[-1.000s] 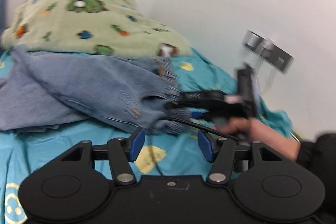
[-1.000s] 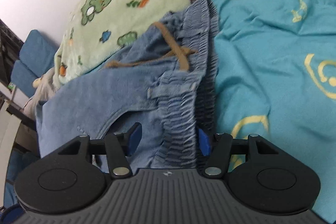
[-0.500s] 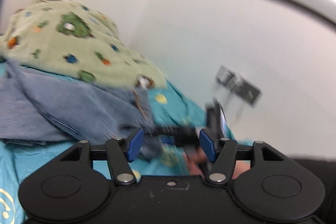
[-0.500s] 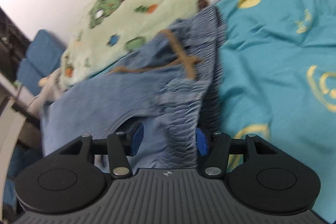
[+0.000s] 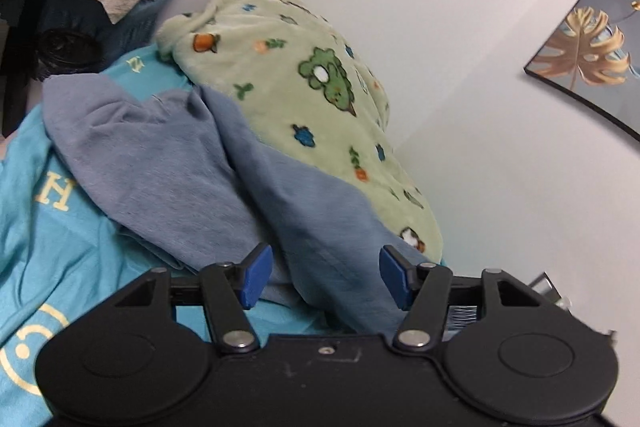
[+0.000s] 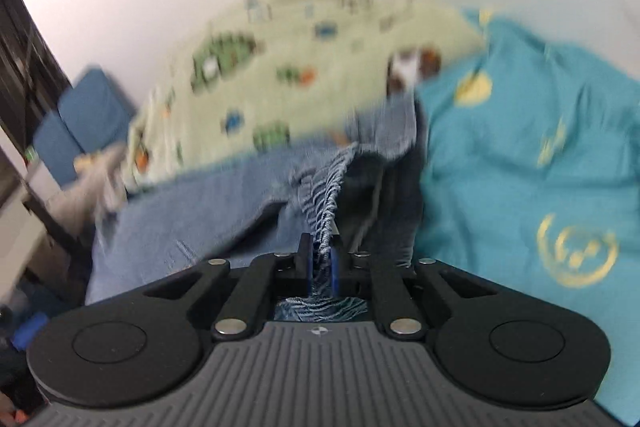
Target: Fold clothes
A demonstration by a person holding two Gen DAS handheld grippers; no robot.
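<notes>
A pair of blue denim trousers (image 5: 192,163) lies crumpled on a teal bedsheet (image 5: 44,227). My left gripper (image 5: 322,277) is open, its blue pads either side of a trouser fold, close over the cloth. My right gripper (image 6: 320,259) is shut on the gathered elastic waistband (image 6: 326,195) of the trousers (image 6: 192,203), which rises bunched from between the pads. The right wrist view is blurred.
A green fleece blanket (image 5: 304,99) with animal prints is heaped behind the trousers against the white wall; it also shows in the right wrist view (image 6: 288,67). A framed leaf picture (image 5: 588,51) hangs on the wall. Blue seating (image 6: 84,115) stands left.
My right gripper has closed on the waistband and pulled it up into a bunch. My left gripper has swung left and in over the trousers; the other gripper has left its view.
</notes>
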